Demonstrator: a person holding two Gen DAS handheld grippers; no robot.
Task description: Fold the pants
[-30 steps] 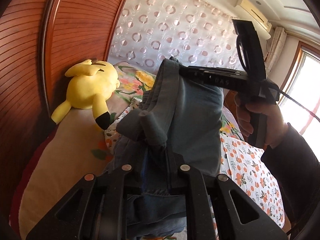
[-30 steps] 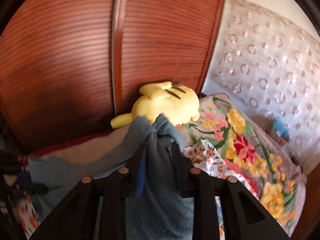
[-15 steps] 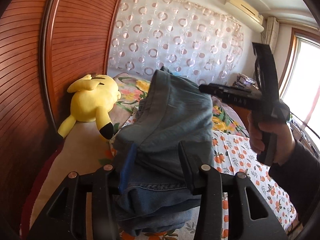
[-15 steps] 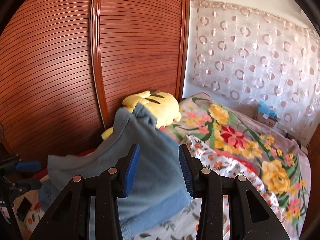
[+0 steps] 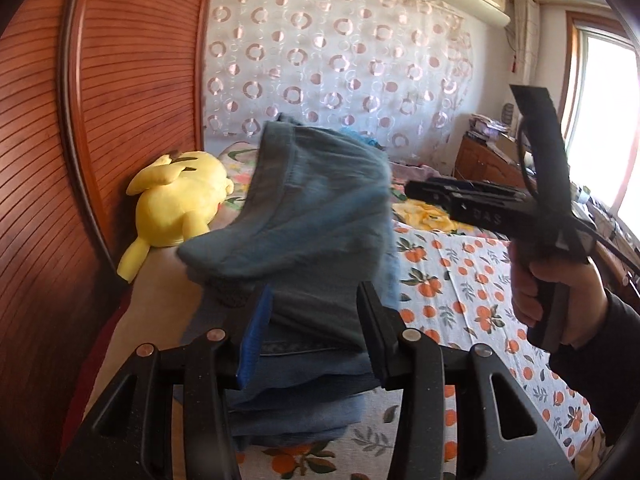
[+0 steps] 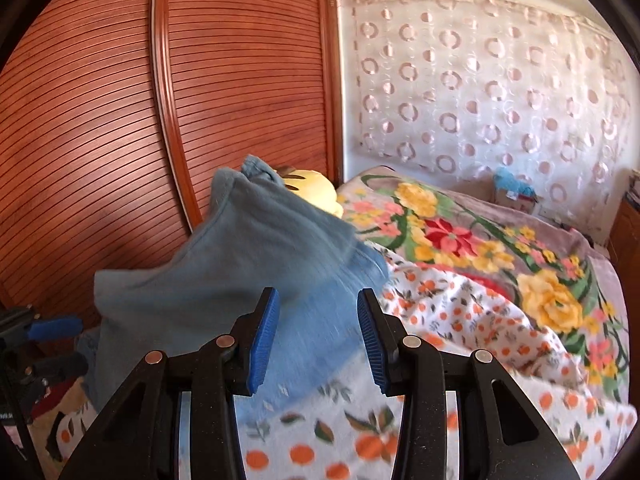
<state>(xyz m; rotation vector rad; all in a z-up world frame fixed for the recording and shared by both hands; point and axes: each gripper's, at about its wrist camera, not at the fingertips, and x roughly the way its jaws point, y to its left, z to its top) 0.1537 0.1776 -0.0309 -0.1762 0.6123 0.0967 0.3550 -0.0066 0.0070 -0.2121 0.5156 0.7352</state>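
Note:
The blue denim pants hang blurred in the air over the bed, one flap folding over above the layers that lie on the sheet. My left gripper is open; cloth shows between and beyond its fingers, but the pads do not press on it. In the right wrist view the pants slump to the left, ahead of my right gripper, which stands open with its blue pads bare. The left wrist view also shows a hand holding the right gripper just right of the pants.
A yellow plush toy lies at the bed's head by the red-brown slatted wardrobe door. An orange-print sheet and a floral blanket cover the bed. A wooden dresser stands at the far right under the window.
Both grippers were shut on the pants' edge a second ago and have opened and let go. Both have drawn back from the cloth, which is dropping toward the bed.

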